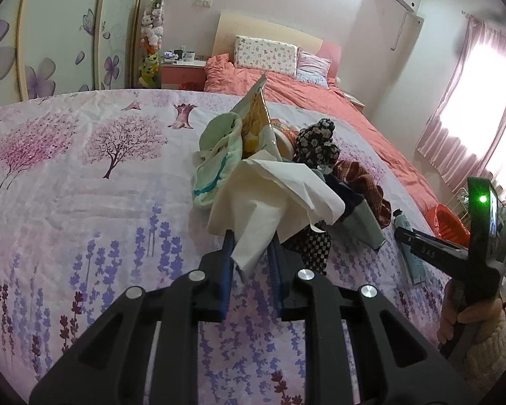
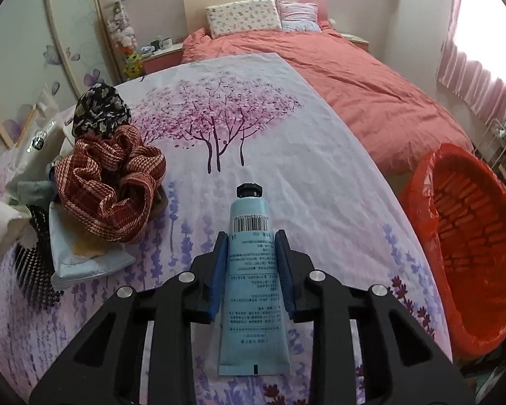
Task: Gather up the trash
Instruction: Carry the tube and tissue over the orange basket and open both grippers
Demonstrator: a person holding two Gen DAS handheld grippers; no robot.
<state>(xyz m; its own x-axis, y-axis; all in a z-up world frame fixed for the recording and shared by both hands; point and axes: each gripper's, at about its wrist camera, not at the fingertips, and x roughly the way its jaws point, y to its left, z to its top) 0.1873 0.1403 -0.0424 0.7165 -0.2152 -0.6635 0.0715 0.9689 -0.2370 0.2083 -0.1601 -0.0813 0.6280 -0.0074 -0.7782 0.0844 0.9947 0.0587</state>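
Gripping a white tissue (image 1: 276, 195) between its blue pads, the left gripper (image 1: 252, 246) tilts down over the flowered sheet (image 1: 84, 185). In the right view, the right gripper (image 2: 252, 246) clamps a blue tube (image 2: 253, 270), cap forward, beside the red bin (image 2: 472, 236).

A crumpled white tissue (image 1: 273, 189) is held above the floral bedspread, while a pale-blue tube (image 2: 253, 270), black cap forward, lies flat beside a red-lined bin (image 2: 472, 236).
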